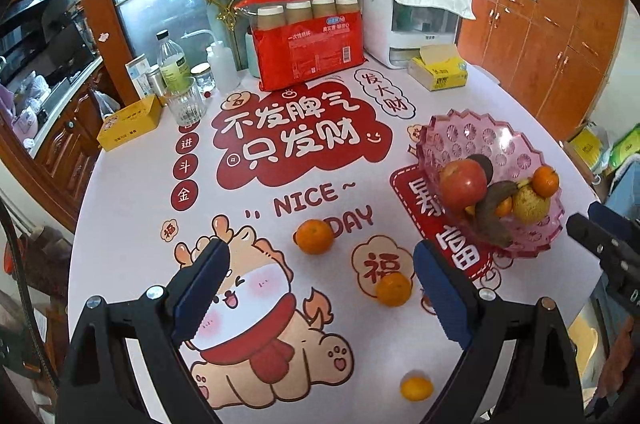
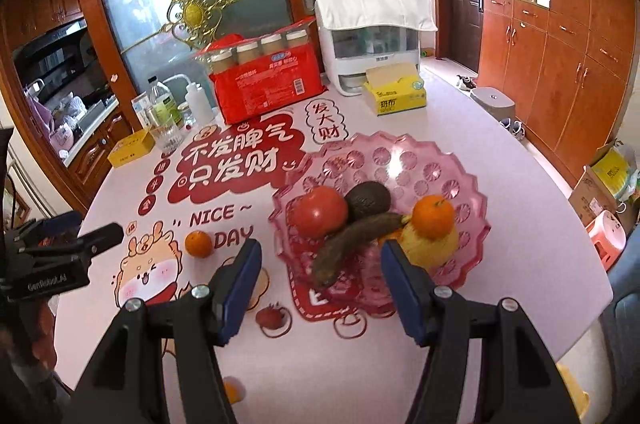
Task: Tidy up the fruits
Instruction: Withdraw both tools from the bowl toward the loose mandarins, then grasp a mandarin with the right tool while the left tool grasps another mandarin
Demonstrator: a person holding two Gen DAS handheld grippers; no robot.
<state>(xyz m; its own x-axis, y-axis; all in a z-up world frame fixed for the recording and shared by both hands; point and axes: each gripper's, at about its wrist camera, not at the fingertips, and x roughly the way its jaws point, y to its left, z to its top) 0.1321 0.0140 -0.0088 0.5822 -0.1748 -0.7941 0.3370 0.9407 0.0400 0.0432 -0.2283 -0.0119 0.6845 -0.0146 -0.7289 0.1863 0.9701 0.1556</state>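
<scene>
A pink glass fruit bowl [image 1: 460, 136] [image 2: 400, 160] holds a red apple [image 1: 463, 184] [image 2: 320, 210], a dark avocado [image 2: 367, 199], a brown banana [image 2: 360, 240], a tangerine [image 2: 433, 216] and a yellow pear [image 1: 530, 204]. Three tangerines lie loose on the table: one [image 1: 315, 236] [image 2: 198, 244], another [image 1: 393, 289], and a small one [image 1: 417, 389] near the front edge. A strawberry [image 2: 271, 317] lies in front of the bowl. My left gripper [image 1: 320, 288] is open and empty above the table. My right gripper [image 2: 320, 284] is open and empty before the bowl.
At the table's back stand a red pack of paper cups [image 1: 308, 44], a white appliance under a cloth [image 1: 412, 16], a yellow tissue box [image 1: 438, 68], a bottle [image 1: 172, 64], a glass [image 1: 186, 102] and a yellow box [image 1: 130, 122]. Wooden cabinets [image 2: 560, 56] line the right.
</scene>
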